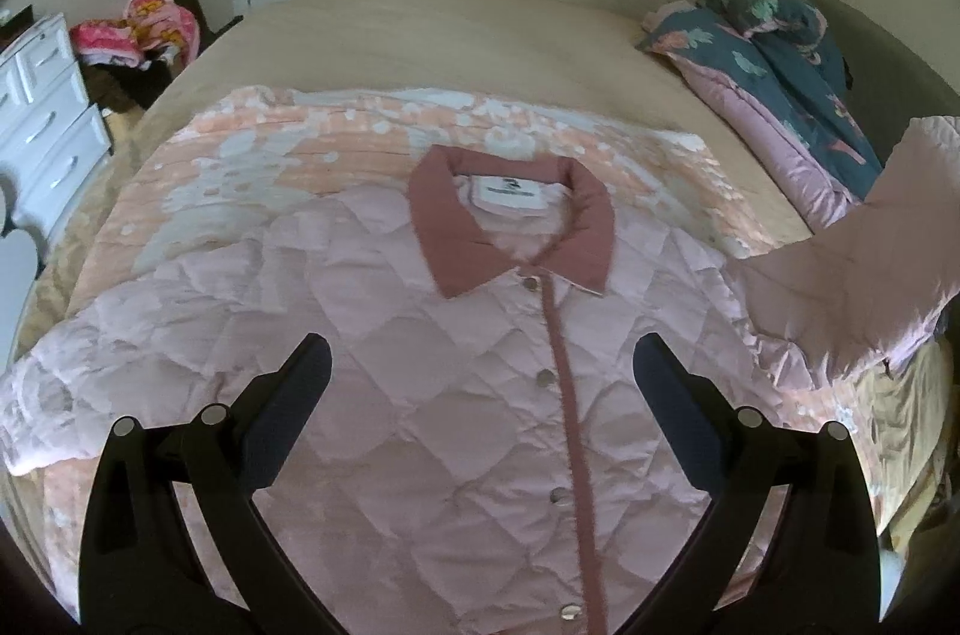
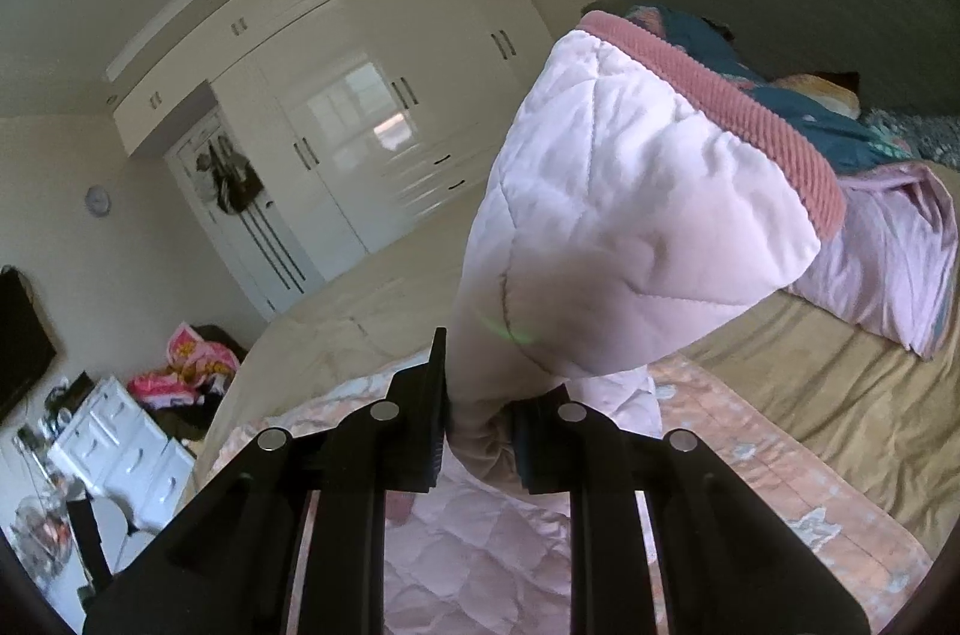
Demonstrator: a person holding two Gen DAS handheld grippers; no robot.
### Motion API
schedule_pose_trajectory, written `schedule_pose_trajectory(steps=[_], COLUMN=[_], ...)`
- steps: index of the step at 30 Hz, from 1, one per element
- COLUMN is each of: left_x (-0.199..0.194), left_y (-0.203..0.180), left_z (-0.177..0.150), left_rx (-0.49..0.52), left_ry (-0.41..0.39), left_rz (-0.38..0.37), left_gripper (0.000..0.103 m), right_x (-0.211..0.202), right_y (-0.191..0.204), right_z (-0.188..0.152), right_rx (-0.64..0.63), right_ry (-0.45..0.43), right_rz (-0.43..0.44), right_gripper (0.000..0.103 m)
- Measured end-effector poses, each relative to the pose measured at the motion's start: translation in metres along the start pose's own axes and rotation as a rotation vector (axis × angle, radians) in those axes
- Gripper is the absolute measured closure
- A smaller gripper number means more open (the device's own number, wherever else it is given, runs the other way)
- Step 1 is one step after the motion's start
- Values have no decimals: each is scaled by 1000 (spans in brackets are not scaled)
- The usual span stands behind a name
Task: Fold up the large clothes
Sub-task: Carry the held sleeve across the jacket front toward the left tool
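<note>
Jacket [image 1: 456, 365] lies flat, front up and buttoned, on a peach blanket [image 1: 252, 155] spread over the bed [image 1: 456, 29]. Collar [image 1: 510, 221] is at the far end, hem runs out of view at the near edge, so the long axis goes near-to-far along the placket [image 1: 567, 395].

Left gripper [image 1: 483, 365] hovers over the chest with jaws wide and nothing between them; the placket sits just right of its centre line.

Right gripper [image 2: 477, 431] is clamped tight on the right sleeve [image 2: 606, 227], pinching it a little way below the cuff [image 2: 744, 107]. The sleeve stands up off the bed, cuff end flopped over above the jaws. In the left wrist view the same sleeve [image 1: 864, 263] rises at the right edge of the jacket, well apart from the left gripper.

Key relation: the body lies to the left of the raised sleeve, and below it. The fold line likely runs parallel to the placket, so the sleeve probably has to travel leftward across the chest, at right angles to the long axis. Right hand is the nearer one and already has the cloth; left hand is free, placed over the middle, and could pin the body or take the left sleeve [image 1: 90, 383], which lies flat at the near left.

Sleeve not yet laid over the body.
</note>
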State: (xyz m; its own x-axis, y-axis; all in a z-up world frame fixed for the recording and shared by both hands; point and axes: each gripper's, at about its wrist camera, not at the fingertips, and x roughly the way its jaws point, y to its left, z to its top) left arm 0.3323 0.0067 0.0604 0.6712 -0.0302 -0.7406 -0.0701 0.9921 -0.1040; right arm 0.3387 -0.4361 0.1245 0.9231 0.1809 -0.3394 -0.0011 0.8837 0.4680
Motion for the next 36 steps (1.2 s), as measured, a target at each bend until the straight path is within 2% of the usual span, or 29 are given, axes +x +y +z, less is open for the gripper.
schedule_pose_trajectory(steps=[14,25,36], left_x=[-11,-1,16], left_y=[49,80,103], left_z=[13,14,6], left_rx=[-68,-123,-197], left_ry=[-13,0,31], left_rz=[-2,5,-22], left_gripper=[8,8,8], right_x=[21,44,81], right_y=[63,109,158], right_z=[-13,-37,-79], right_rx=[-115,-183,-241], right_ry=[27,65,146], right_rz=[56,112,162], right_gripper=[86,86,86])
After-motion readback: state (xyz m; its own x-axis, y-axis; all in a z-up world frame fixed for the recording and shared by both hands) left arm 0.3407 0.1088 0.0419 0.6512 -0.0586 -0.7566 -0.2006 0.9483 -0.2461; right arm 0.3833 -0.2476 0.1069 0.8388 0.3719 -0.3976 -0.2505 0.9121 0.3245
